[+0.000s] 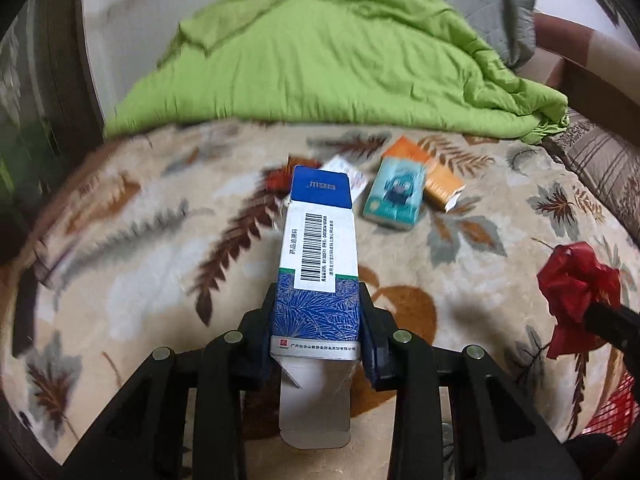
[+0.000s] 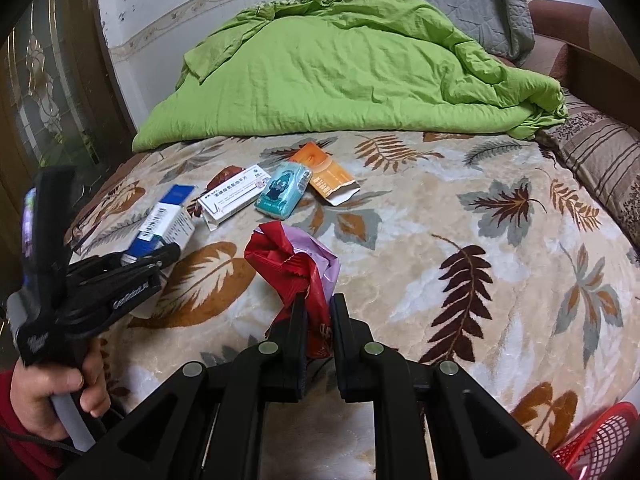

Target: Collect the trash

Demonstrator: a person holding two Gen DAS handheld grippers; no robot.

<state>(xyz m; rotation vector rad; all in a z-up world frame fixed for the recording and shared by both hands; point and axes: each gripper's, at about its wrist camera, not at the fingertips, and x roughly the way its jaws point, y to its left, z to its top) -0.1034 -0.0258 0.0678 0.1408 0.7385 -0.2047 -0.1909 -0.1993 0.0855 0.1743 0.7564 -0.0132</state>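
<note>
Trash boxes (image 2: 280,188) litter leaf-patterned bed blanket (image 2: 440,280).

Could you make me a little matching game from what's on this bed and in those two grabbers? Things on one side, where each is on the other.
Things:
1. blue and white box
2. red wrapper
3. teal tissue pack
4. green quilt

Places:
A. heaped at the bed's far end
B. in the right gripper
C. lying loose on the blanket
D. in the left gripper

Pairs: 1-D, 2-B, 3-C, 4-A

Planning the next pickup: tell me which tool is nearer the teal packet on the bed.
Left. The left tool, gripping the blue box, points almost at the teal packet. The right tool, holding the red wrapper, sits further back and rightward.
</note>
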